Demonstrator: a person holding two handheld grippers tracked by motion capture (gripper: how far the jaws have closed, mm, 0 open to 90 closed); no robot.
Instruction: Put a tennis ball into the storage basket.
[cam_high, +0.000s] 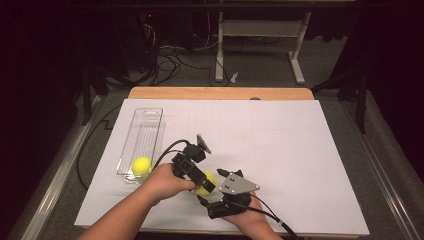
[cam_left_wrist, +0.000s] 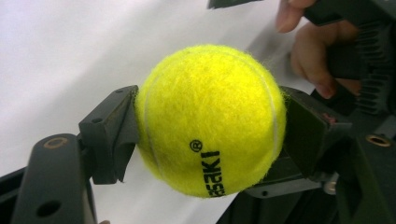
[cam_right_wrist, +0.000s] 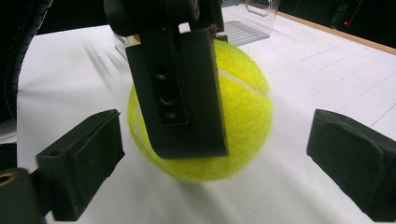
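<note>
A yellow tennis ball hangs just above the white table sheet near the front edge. My left gripper is shut on it, its pads pressing the ball's two sides. In the right gripper view, one of the left gripper's fingers crosses the front of the ball. My right gripper stands open around the ball. Its pads are well clear of it on either side.
A clear plastic tray lies at the left of the sheet, with a second yellow ball at its near end. A wooden table edge runs along the back. White sheet stretches right.
</note>
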